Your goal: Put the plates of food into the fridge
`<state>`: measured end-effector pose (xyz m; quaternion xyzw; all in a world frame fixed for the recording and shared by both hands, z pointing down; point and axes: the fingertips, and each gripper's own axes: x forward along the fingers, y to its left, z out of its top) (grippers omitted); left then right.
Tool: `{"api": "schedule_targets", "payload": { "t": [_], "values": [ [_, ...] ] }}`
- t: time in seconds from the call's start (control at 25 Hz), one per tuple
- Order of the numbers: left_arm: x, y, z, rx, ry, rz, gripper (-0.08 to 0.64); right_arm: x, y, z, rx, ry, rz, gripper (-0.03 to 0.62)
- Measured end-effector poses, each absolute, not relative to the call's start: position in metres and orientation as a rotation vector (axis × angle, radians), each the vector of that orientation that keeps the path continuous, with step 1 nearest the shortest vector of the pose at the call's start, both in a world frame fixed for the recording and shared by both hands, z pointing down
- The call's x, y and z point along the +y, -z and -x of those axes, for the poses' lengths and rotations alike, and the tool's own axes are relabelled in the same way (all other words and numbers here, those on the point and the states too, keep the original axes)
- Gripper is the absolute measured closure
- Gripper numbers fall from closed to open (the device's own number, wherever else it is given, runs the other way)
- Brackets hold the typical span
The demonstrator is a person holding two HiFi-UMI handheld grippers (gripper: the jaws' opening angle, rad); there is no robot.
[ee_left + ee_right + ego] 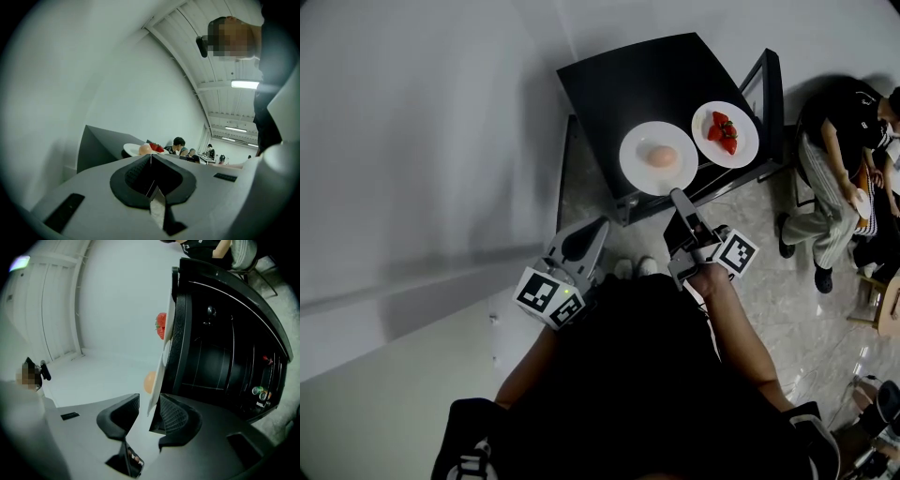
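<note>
You are facing the low black fridge [647,84]. Both plates are sitting on top of it, and neither is inside yet. The round white plate [636,171] carrying a peach-coloured ball of food [661,157] is lying at the fridge's near top edge, with its rim overhanging toward you. The other white plate [742,150], holding red strawberries [723,132], is resting just beside it, toward the fridge's right-hand corner.

Your right gripper [678,196] is reaching in at the fridge's near edge with its jaws spread. The near plate's rim is passing between the pads without being squeezed. Your left gripper [598,226] is hanging off the fridge's left side, clenched on nothing.

By my reading, you are working on the pick-up of the first plate. The next move is calling for a firm close on that rim and a level lift, or the food may roll. I cannot tell whether the fridge door is standing open; your free left gripper could be handling that.
</note>
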<state>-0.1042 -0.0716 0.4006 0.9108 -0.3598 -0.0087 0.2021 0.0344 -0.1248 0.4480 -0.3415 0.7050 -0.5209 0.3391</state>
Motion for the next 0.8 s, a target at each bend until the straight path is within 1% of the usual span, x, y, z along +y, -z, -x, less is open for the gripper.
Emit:
{"api": "schedule_targets", "payload": {
  "t": [0.2,0.28,0.36,0.8],
  "values": [
    [-0.079,-0.402,0.112,-1.054,0.035,-2.516,0.537,-0.135,-0.453,-0.034,1.808,1.394,0.873,0.468],
    [-0.081,-0.403,0.113,-1.064,0.035,-2.511,0.537,-0.137,-0.455,-0.035,1.789,1.413,0.857,0.490],
    [-0.082,-0.404,0.114,-1.080,0.028,-2.506,0.537,-0.138,-0.456,-0.036,1.768,1.430,0.837,0.532],
    [-0.080,-0.412,0.107,-1.075,0.030,-2.486,0.537,-0.120,-0.461,-0.042,1.721,1.499,0.770,0.548]
  ]
}}
